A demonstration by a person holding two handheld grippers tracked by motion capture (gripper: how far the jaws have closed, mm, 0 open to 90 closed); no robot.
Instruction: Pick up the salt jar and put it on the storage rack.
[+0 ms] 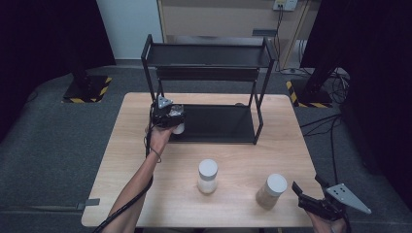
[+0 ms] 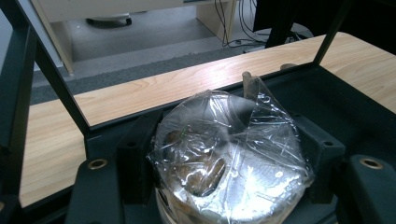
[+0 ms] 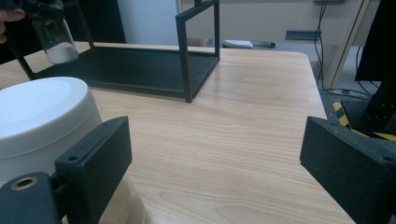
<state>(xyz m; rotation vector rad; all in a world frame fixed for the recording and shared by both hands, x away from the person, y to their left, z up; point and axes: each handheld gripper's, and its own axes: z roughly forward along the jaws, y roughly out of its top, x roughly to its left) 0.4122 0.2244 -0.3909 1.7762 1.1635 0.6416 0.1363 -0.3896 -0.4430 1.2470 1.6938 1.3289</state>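
left gripper grips wrapped jar, arm outstretched over rack.

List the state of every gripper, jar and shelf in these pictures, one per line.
Left gripper: shut on the film-wrapped jar.
Film-wrapped jar: held upside down, over the rack's bottom shelf.
Right gripper: open, holding nothing.
Two white-lidded jars: upright on the table, lids on.
Black metal two-tier rack: upright, top shelf bare.

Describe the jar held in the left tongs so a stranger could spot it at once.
Find the black two-tier rack at the table's far side. At its lower shelf's left front corner, the left tongs grip a jar. Unlike the two white-lidded jars standing nearer the person, it is covered in crinkled clear plastic film.
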